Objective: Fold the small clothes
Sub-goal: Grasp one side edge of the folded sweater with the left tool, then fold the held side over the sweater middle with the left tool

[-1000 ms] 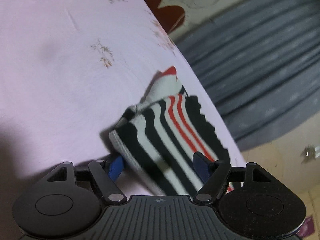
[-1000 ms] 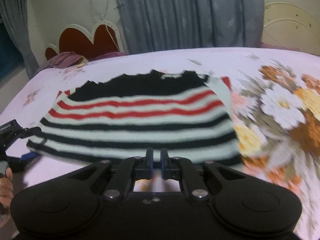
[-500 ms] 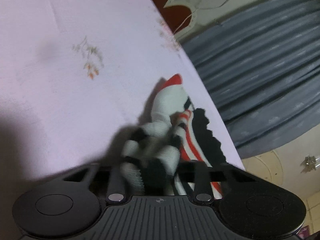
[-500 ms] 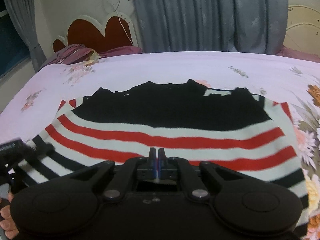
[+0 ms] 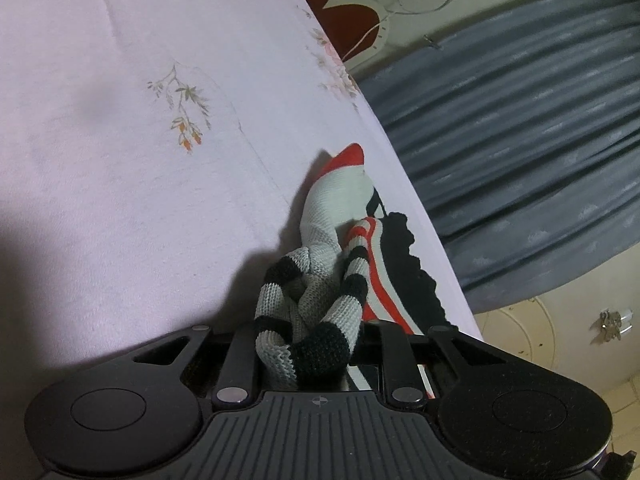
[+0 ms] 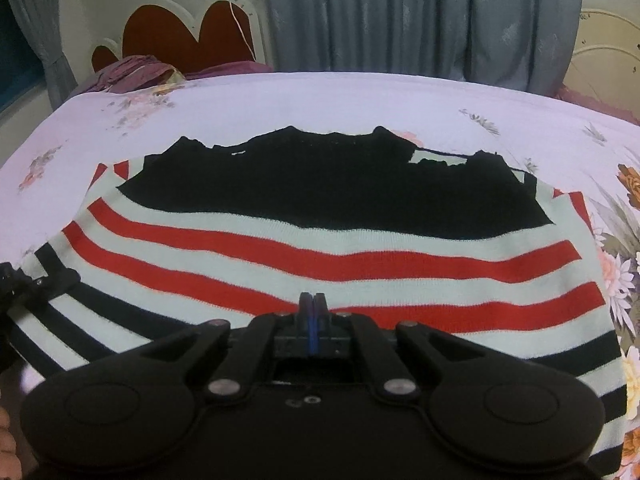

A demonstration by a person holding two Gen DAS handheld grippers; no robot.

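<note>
- Left gripper [image 5: 310, 354]: closed on a bunched corner of the sweater [image 6: 320, 248], knit wadded between its fingers; a second ago its fingers were spread around flat fabric, so we read the grab as just made.
- Right gripper [image 6: 313, 304]: fingers pressed together at the near hem; pinching knit, we judged, though the contact itself was hidden.
- Sweater: lay on the bed [image 6: 360, 96], mostly flat; compared with a second ago the black band sat farther from us and more red stripes showed near, so the near edge looked drawn toward the far side.
- Our read: both near corners were held, fold begun, not yet laid down.
- Count: one sweater, two grippers, two red stripes in the right view, one wide black band at the far edge.
- Far: one headboard [image 6: 192, 36], curtains [image 6: 420, 20], a purple bundle [image 6: 132, 74] at the bed's far left.
</note>
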